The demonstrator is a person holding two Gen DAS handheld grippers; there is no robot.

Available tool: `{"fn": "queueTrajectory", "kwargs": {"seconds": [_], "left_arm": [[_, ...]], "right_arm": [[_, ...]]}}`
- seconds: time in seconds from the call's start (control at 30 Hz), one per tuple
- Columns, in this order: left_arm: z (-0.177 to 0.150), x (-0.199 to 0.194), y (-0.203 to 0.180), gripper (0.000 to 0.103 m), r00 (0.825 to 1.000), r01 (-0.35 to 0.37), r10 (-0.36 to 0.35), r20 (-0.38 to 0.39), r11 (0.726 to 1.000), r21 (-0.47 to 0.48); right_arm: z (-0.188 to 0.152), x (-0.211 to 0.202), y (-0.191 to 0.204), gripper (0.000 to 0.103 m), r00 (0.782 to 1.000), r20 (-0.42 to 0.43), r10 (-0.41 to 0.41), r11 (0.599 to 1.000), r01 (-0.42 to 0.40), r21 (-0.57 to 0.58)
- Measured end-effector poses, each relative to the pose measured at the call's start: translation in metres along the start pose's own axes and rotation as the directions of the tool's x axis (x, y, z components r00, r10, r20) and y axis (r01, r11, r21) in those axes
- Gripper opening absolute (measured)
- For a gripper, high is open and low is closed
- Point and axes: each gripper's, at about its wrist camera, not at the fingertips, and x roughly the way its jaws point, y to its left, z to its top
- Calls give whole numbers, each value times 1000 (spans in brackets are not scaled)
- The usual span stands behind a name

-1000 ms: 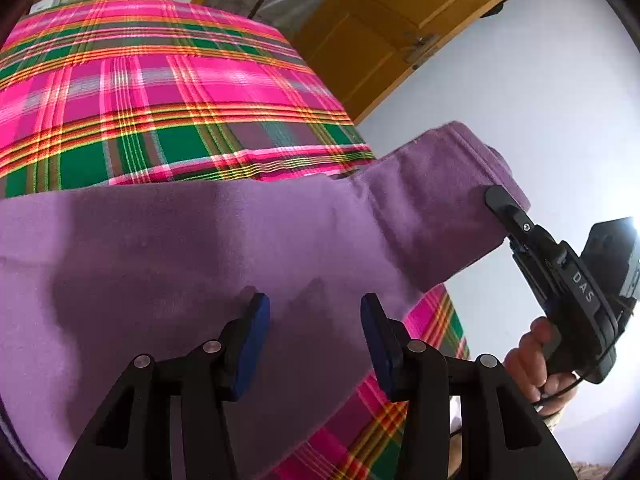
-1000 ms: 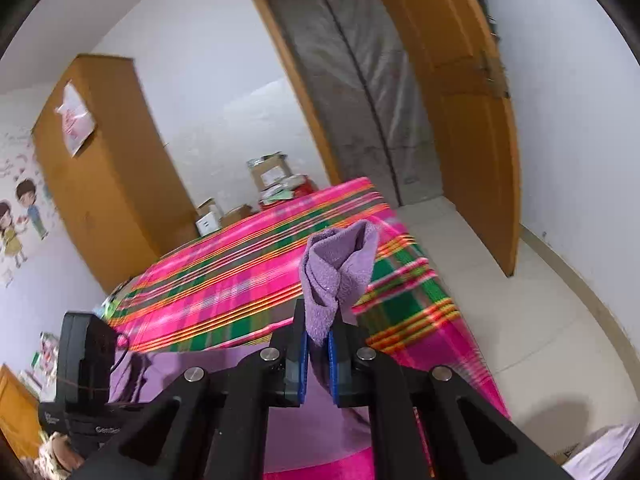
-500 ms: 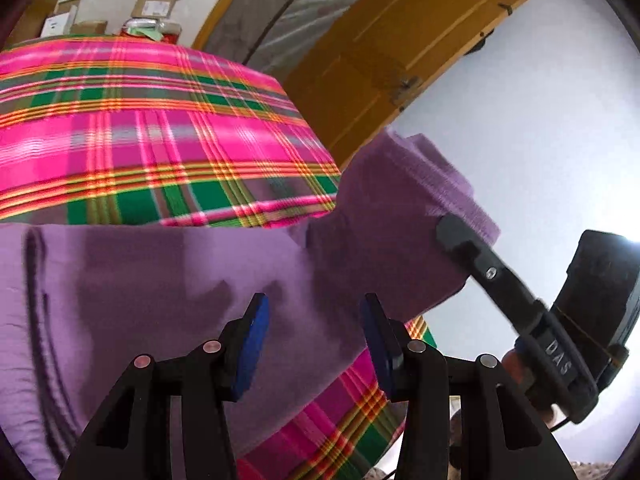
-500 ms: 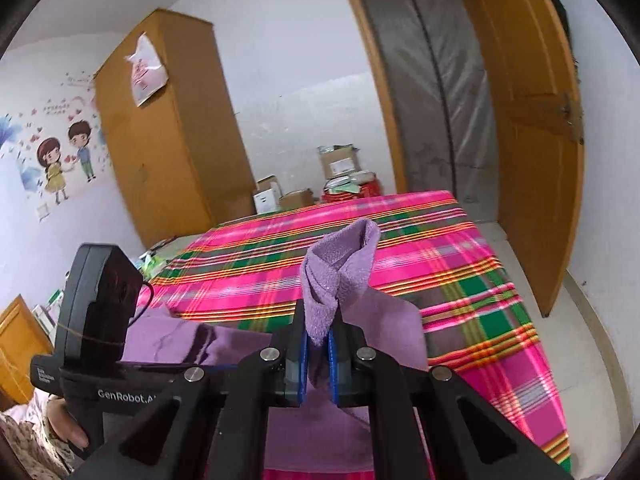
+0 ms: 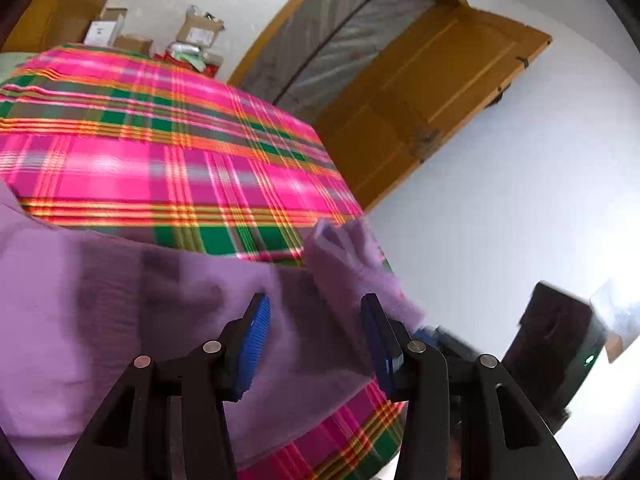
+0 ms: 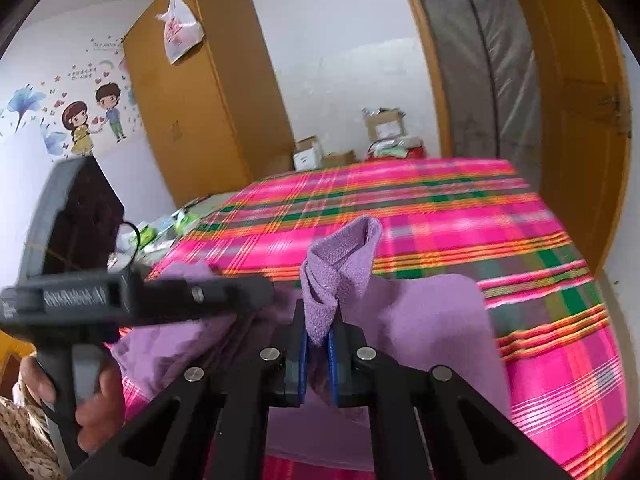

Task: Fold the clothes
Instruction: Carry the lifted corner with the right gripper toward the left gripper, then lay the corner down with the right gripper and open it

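A purple garment (image 5: 120, 312) lies spread on the near part of a bed with a pink, green and orange plaid cover (image 5: 168, 160). My left gripper (image 5: 316, 340) hovers open just above the cloth, nothing between its blue pads. My right gripper (image 6: 318, 348) is shut on a bunched fold of the purple garment (image 6: 340, 256), which sticks up above the jaws. In the left wrist view that lifted fold (image 5: 352, 264) rises just beyond the right finger, with the right gripper's body (image 5: 560, 340) blurred behind it. The left gripper (image 6: 160, 292) crosses the right wrist view, held by a hand (image 6: 96, 408).
The bed's right edge (image 6: 592, 320) drops to the floor beside an open wooden door (image 6: 580, 100) and a plastic-covered doorway. A wooden wardrobe (image 6: 200, 92) stands at the back left. Cardboard boxes (image 6: 384, 124) sit beyond the bed's far end. Small items clutter the left side (image 6: 160, 232).
My right gripper has carried the held fold leftward, in over the spread garment and close to the left gripper. The left gripper stayed open above the cloth.
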Motion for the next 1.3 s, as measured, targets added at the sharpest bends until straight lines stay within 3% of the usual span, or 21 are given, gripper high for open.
{"fn": "queueTrajectory", "kwargs": {"seconds": [0.17,0.53,0.77,0.93,1.0,1.13,1.3], "left_arm": [[2,-5,16,48,1000,-25,25,7,999,-39],[-1,-2,32,48,999,-50,49,-15,996,-70],[3,-1,26,48,999,-53,53,-6,997,-54],[6,1,18,48,998,-58,58,3,998,-32],[7,2,15,48,998,-59,59,2,998,-25],[4,10,12,48,998,-53,52,-17,998,-26],[-3,26,8,48,996,-43,42,-73,999,-15]], "right_arm": [[-10,23,13,8,998,-56,37,999,-38,-13],[-31,55,14,11,986,-160,42,999,-44,-11],[-31,41,13,22,981,-153,120,992,-123,-11],[-31,20,5,22,975,-125,185,983,-185,10],[-31,11,-1,22,980,-107,170,985,-169,17],[-31,0,-31,22,997,-74,23,998,-18,64],[-42,2,-69,22,981,-119,-152,976,168,142]]}}
